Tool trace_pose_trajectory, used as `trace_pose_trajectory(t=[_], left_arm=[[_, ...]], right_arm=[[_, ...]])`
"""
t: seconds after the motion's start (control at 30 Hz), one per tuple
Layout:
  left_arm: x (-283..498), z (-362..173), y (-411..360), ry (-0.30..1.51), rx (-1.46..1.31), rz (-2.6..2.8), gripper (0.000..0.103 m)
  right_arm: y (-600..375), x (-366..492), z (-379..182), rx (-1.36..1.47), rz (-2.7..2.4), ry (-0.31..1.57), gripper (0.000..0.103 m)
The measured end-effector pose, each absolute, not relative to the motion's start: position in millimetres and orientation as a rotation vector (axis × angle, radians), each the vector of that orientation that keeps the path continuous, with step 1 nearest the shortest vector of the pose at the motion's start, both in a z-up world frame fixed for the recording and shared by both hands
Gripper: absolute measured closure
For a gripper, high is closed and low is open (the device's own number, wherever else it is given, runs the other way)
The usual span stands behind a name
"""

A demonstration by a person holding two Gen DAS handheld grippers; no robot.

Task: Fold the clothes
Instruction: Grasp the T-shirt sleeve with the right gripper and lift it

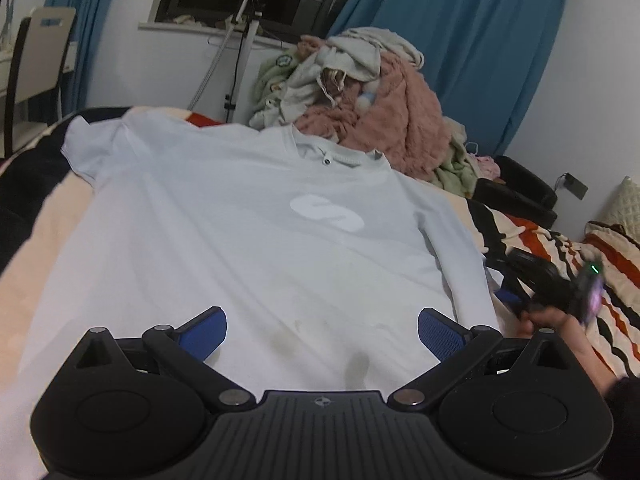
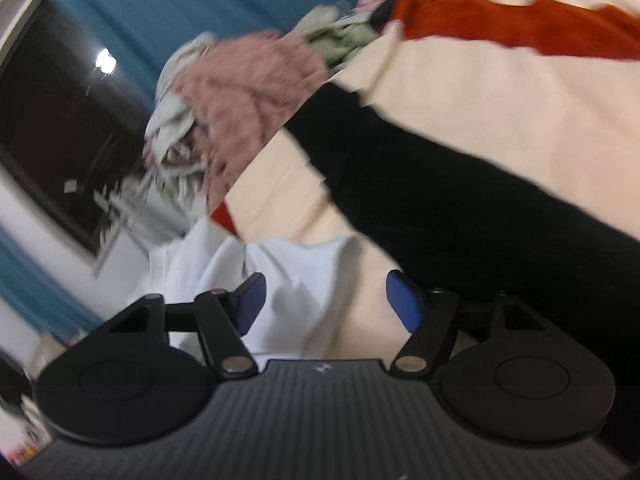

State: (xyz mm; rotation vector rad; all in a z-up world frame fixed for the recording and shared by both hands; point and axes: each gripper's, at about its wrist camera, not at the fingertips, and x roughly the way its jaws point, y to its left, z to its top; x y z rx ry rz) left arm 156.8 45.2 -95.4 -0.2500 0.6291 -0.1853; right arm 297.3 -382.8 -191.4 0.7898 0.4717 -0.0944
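Shirt: laid flat, front up, on the striped blanket, collar at the far end.
Left gripper: held over the shirt's hem, jaws wide apart, nothing gripped.
Clothes pile: heaped beyond the collar.
Right gripper: tilted, jaws apart around the white sleeve, no clamping seen.

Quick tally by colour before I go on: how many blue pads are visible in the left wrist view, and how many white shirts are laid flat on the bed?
Blue pads: 2, the left gripper pair, one on each side
White shirts laid flat: 1, the shirt
Total: 3
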Motion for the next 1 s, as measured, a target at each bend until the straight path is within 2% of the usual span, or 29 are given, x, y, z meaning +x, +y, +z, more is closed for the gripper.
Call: trace_pose_trajectory(t=[0.07, 0.13, 0.4, 0.6, 0.73, 0.8, 0.83, 0.87, 1.0], left_arm=[[159.6, -100.8, 44.6, 0.646, -0.253, -0.188, 0.000], [161.6, -105.5, 43.7, 0.658, -0.251, -0.188, 0.000], [169.9, -119.7, 28.6, 0.650, -0.173, -0.191, 0.000], [179.6, -135.4, 22.7, 0.676, -0.147, -0.193, 0.000], [187.4, -139.0, 23.4, 0.677, -0.154, -0.193, 0.000], [188.8, -139.0, 23.9, 0.677, -0.164, -0.197, 0.000], [188.5, -139.1, 24.7, 0.677, -0.172, -0.195, 0.000], [186.5, -139.3, 26.3, 0.676, -0.185, -0.189, 0.000], [177.8, -136.2, 28.2, 0.663, -0.206, -0.180, 0.000]], right_arm=[[-367.4, 316.5, -185.5, 0.683, -0.062, 0.517, 0.083], [-357.9, 328.2, -173.2, 0.580, -0.066, 0.526, 0.094], [-401.5, 379.4, -112.0, 0.254, -0.306, 0.437, 0.097], [-434.5, 407.9, -117.2, 0.139, -0.401, 0.464, 0.099], [-441.8, 397.3, -120.3, 0.213, -0.355, 0.452, 0.093], [-437.6, 390.6, -114.8, 0.204, -0.348, 0.464, 0.067], [-434.6, 385.8, -111.1, 0.202, -0.340, 0.462, 0.036], [-430.7, 374.8, -105.6, 0.203, -0.322, 0.443, 0.016], [-409.6, 319.5, -77.1, 0.201, -0.236, 0.370, 0.015]])
